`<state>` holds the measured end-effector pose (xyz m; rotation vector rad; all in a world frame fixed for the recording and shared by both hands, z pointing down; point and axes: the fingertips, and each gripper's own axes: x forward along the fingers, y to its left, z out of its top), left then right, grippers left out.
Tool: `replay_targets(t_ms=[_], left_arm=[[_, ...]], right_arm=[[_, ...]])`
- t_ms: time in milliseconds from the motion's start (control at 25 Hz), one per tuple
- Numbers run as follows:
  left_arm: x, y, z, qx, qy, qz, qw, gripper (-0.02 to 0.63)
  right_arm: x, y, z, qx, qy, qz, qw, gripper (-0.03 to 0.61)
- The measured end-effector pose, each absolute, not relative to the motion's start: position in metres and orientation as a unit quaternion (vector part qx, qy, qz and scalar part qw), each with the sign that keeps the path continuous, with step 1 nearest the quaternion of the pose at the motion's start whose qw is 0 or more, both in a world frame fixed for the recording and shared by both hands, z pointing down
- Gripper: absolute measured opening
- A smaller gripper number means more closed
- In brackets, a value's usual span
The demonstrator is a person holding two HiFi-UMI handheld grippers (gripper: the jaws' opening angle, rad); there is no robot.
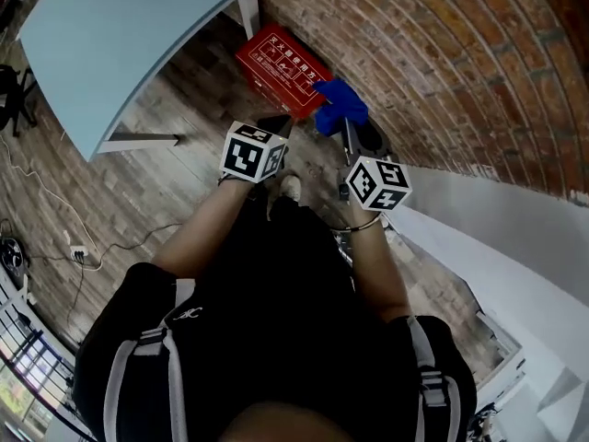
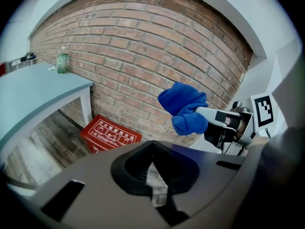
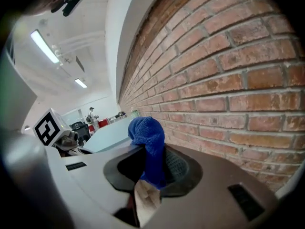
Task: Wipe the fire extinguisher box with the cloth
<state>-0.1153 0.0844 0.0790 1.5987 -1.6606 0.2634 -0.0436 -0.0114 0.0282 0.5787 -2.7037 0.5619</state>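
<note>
Against the brick wall [image 1: 442, 53], on wooden floorboards [image 1: 175, 178], lay the flat red fire extinguisher box [image 1: 281, 70], just ahead of the right gripper [image 1: 348, 141] clamped on a blue towelling cloth [image 1: 339, 106]; the left gripper [image 1: 274, 124] sat closed, empty.

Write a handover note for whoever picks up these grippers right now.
Left gripper: shut, nothing in it.
Right gripper: shut on the blue cloth, held in the air.
Red box: on the floor against the brick wall, beside the table.
Done: cloth is in grip.
Left: lower the cloth to the box and wipe; it is not touching it now.
</note>
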Motion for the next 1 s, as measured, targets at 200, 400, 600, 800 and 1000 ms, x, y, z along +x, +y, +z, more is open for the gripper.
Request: replay_targets(t_ms=[200,400,600,800,1000], left_arm=[[-0.114,0.089,0.133,0.605,-0.664,0.102,0.428,0.008],[-0.108,0.072,0.19,0.605,-0.656,0.126,0.434,0.008],[-0.089,0.058,0.246,0.618,-0.632,0.147,0.444,0.008],[-0.083,0.046,0.308,0.638,-0.604,0.182,0.442,0.008],[-0.076,0.042,0.351,0.642,-0.591,0.194,0.448,0.008]], right_arm=[[-0.04,-0.019,0.093,0.183,-0.937,0.228,0.19,0.089],[-0.033,-0.035,0.165,0.183,-0.933,0.242,0.195,0.089],[-0.014,-0.06,0.242,0.215,-0.92,0.257,0.203,0.089],[-0.012,-0.084,0.307,0.235,-0.914,0.274,0.187,0.089],[-0.017,-0.117,0.353,0.249,-0.909,0.289,0.17,0.087]])
